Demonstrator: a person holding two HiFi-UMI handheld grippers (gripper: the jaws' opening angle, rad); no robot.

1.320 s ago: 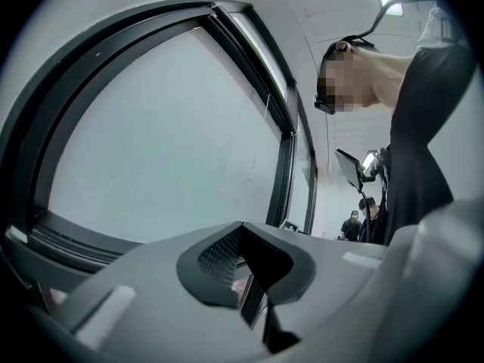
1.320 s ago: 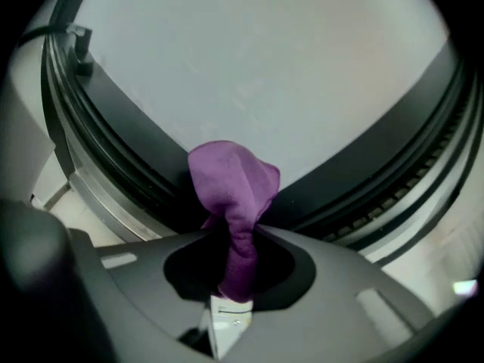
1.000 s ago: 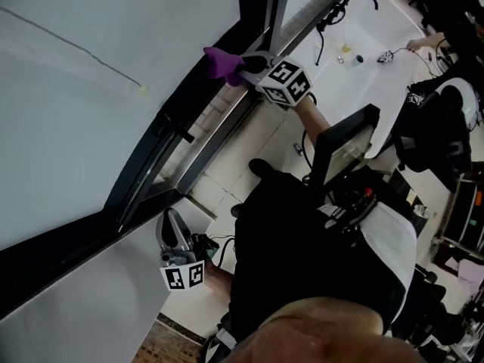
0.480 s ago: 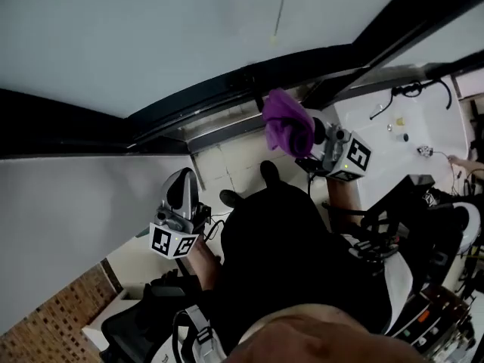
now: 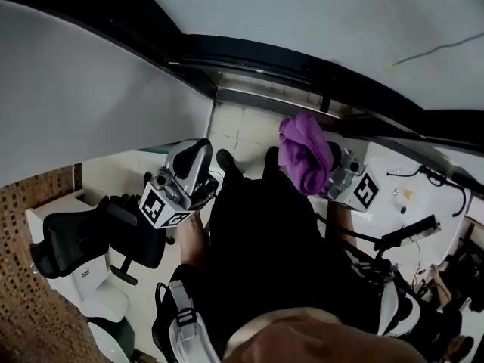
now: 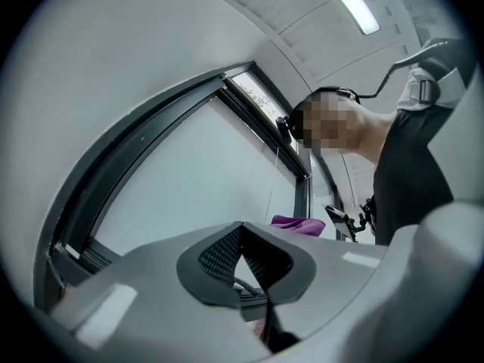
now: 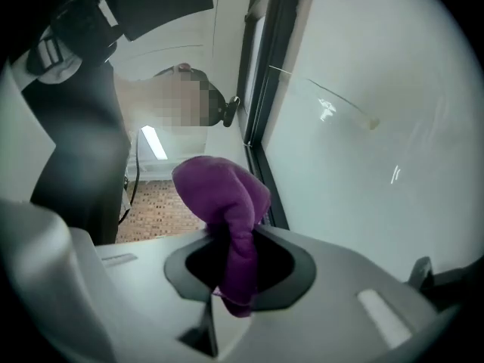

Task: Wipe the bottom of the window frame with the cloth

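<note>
The purple cloth (image 5: pixel 302 156) hangs bunched from my right gripper (image 5: pixel 327 162), which is shut on it and held in the air below the window, apart from the frame. In the right gripper view the cloth (image 7: pixel 224 193) rises out from between the jaws of that gripper (image 7: pixel 231 272), with the dark window frame (image 7: pixel 261 89) and pane to its right. The frame's bottom rail (image 5: pixel 265 76) runs across the top of the head view. My left gripper (image 5: pixel 197 153) is shut and holds nothing; it points up at the window frame (image 6: pixel 144 131), with the cloth (image 6: pixel 298 223) just past its tip (image 6: pixel 242 230).
A black office chair (image 5: pixel 72 240) stands at the lower left on a brick-patterned surface (image 5: pixel 30 308). A white desk (image 5: pixel 420 203) with cables lies at the right. Pale tiles (image 5: pixel 242 127) cover the wall under the window. The person's dark clothing (image 5: pixel 265 255) fills the middle.
The head view has swung round. The right gripper with the cloth has come off the window frame and down toward the body. The left gripper has risen.
</note>
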